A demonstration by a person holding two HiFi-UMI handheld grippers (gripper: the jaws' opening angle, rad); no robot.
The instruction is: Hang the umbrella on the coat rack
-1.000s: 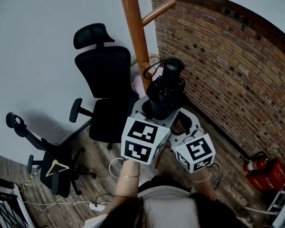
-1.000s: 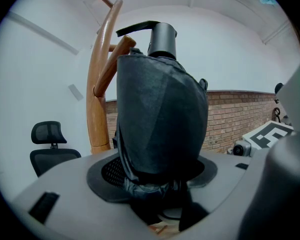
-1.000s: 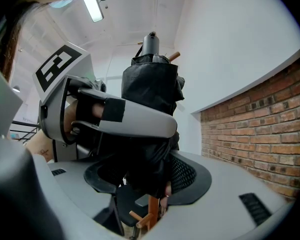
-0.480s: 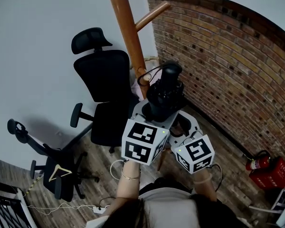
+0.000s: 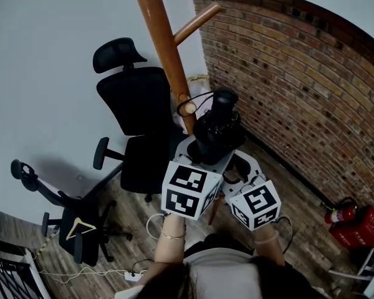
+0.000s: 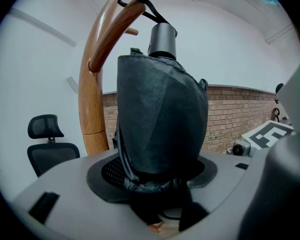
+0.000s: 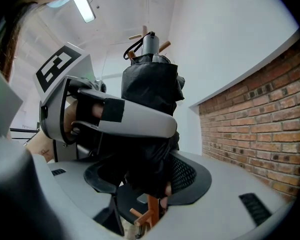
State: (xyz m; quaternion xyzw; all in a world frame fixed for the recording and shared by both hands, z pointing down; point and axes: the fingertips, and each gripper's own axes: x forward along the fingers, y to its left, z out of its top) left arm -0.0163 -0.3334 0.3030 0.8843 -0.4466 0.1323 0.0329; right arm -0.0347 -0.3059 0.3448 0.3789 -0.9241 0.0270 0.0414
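Head view: wooden floor, brick wall at right; my left gripper and right gripper clamp the umbrella; coat rack top cut off.

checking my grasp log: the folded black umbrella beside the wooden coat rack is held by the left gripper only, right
Not by the left alone. The folded black umbrella beside the wooden coat rack is held by both: the right gripper view shows the right gripper clamped on its fabric, as the left gripper is.
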